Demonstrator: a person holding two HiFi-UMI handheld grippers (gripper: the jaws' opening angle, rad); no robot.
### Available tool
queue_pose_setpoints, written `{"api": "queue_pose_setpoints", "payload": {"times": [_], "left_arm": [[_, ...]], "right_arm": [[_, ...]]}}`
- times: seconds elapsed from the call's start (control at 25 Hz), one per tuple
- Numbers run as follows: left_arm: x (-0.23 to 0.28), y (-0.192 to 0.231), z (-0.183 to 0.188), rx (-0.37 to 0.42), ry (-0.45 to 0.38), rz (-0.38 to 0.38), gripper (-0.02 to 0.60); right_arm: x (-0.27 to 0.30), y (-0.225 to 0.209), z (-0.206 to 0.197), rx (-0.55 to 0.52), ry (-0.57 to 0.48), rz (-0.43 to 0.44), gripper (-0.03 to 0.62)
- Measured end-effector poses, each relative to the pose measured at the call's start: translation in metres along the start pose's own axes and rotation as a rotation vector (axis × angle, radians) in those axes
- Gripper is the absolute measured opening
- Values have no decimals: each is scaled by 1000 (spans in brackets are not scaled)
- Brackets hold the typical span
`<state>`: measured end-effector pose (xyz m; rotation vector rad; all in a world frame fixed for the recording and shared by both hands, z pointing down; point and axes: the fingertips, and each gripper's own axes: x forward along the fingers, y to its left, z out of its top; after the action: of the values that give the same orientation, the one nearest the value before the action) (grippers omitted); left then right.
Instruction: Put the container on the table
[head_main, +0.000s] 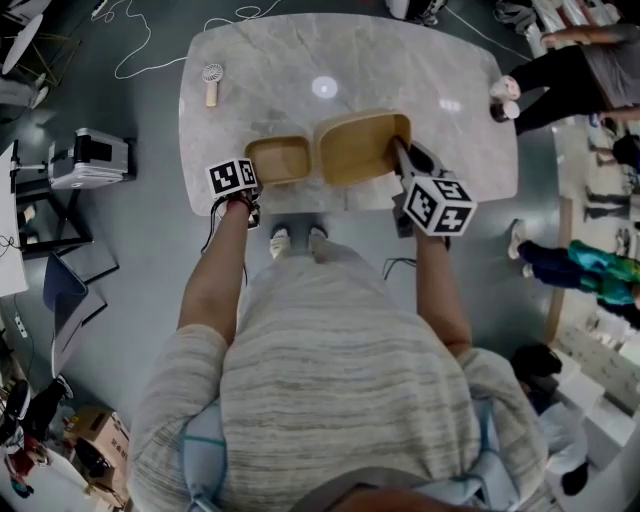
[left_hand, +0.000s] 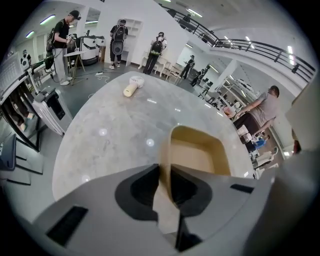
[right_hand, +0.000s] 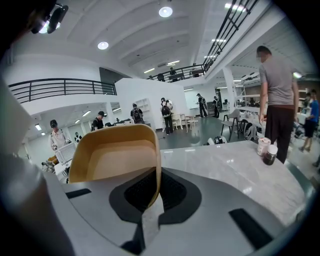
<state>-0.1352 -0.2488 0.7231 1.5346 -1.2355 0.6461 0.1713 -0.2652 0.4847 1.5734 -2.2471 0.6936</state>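
Surroundings: a hand fan lies on the counter well ahead and to the left of the left tool. A cup and a dark jar stand together ahead and to the right of the right tool, at the counter's far edge. All three are well apart from both tools.
In the way: two tan containers sit side by side between the tools, with their facing walls just beside each other. Whether they touch cannot be told.
Left tool: jaws narrow, clamped on the near wall of the small container, one jaw inside the rim and one outside. The container's body runs ahead and to the right of the jaws and rests on the counter.
Right tool: jaws narrow, clamped on the side wall of the large container, gripped the same way. The body lies ahead and to the left of the jaws and appears tilted. Whether its base rests on the counter cannot be told.
Counter: pale grey marble with rounded corners and ceiling lights reflected in it. Both containers are toward its near edge.
Room: open hall with a grey floor and a railed balcony above. Several people stand about — one just beyond the cup and jar.
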Motion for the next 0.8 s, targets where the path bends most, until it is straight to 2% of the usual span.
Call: {"api": "queue_pose_setpoints", "payload": {"times": [0.8], "left_arm": [[26,13,-27,-74,65,12,40]], "right_arm": [[3,2,-9,-12,30,0,5]]}}
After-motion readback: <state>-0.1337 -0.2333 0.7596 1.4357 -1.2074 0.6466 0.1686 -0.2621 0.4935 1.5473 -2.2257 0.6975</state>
